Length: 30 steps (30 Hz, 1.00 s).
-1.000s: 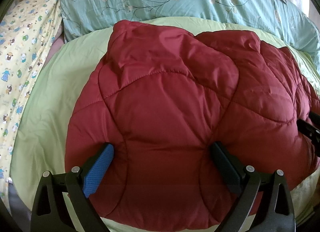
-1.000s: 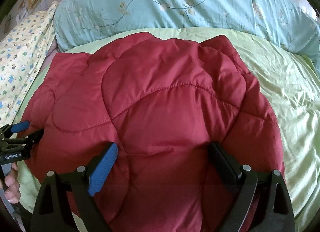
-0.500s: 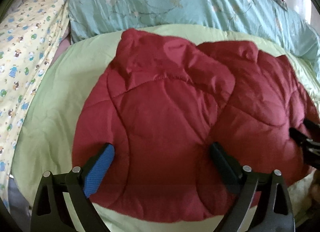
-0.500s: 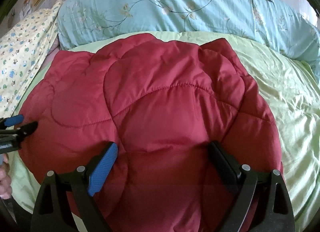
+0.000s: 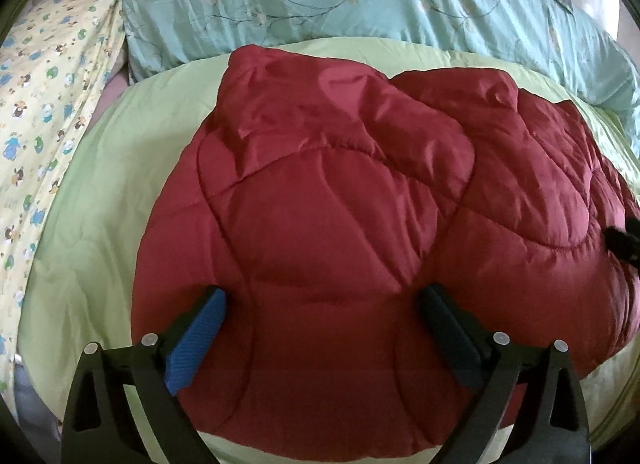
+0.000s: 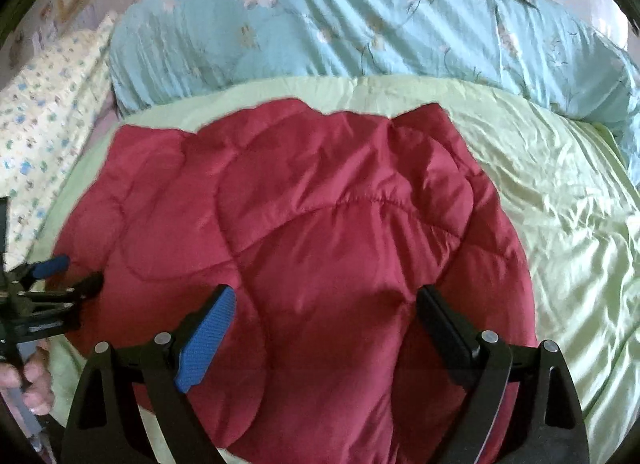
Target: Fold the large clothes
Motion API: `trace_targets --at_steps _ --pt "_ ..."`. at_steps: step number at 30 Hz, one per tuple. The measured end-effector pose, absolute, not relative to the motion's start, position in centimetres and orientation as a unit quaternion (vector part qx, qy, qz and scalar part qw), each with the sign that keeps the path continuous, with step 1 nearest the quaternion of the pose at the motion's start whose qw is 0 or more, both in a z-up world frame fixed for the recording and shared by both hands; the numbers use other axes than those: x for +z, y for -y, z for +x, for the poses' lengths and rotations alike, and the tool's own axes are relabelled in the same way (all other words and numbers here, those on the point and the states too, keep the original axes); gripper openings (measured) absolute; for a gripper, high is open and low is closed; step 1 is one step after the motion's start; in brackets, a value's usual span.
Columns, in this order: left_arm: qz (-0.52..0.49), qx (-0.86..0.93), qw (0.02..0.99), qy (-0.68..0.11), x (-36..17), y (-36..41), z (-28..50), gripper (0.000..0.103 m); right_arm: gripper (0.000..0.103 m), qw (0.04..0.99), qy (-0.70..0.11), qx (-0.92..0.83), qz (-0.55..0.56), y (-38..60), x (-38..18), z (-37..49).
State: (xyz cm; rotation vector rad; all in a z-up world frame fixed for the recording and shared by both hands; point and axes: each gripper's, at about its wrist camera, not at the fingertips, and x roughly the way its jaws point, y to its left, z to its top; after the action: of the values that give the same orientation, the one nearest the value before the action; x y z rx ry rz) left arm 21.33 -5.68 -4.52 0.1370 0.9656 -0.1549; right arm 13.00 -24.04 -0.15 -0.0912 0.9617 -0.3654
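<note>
Left hand-held gripper (image 5: 320, 304), black frame, one blue ribbed pad, one dark pad, silver screws; right hand-held gripper (image 6: 326, 306) alike

Left gripper (image 5: 320, 316) jaws opening wide again over the red quilted jacket (image 5: 360, 223) after a slight narrowing, nothing pinched between its fingers (image 5: 196, 340), jacket's fold and place on the bed unchanged

I am looking for words and numbers, and I am not finding any that I can read. The left gripper (image 6: 60, 284) is showing a small pale strip on its black side in the right wrist view, but it is too blurry to read. The bedding is showing only pictures of flowers and little animals, with no letters.
</note>
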Motion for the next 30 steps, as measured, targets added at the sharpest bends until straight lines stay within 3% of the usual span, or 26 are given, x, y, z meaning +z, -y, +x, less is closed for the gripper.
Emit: trace_targets --at_steps 6,22,30 --pt "0.062 -0.074 0.881 -0.462 -5.2 5.8 21.9 0.103 0.098 0.862 -0.479 -0.161 -0.028 25.8 -2.5 14.2" --pt "0.054 -0.065 0.888 -0.452 -3.3 5.2 18.3 0.102 0.095 0.88 -0.447 -0.161 -0.004 23.3 0.1 9.8" --pt "0.051 -0.079 0.878 -0.469 -2.7 3.7 14.1 0.102 0.097 0.873 -0.469 -0.131 -0.007 21.5 0.7 6.2"
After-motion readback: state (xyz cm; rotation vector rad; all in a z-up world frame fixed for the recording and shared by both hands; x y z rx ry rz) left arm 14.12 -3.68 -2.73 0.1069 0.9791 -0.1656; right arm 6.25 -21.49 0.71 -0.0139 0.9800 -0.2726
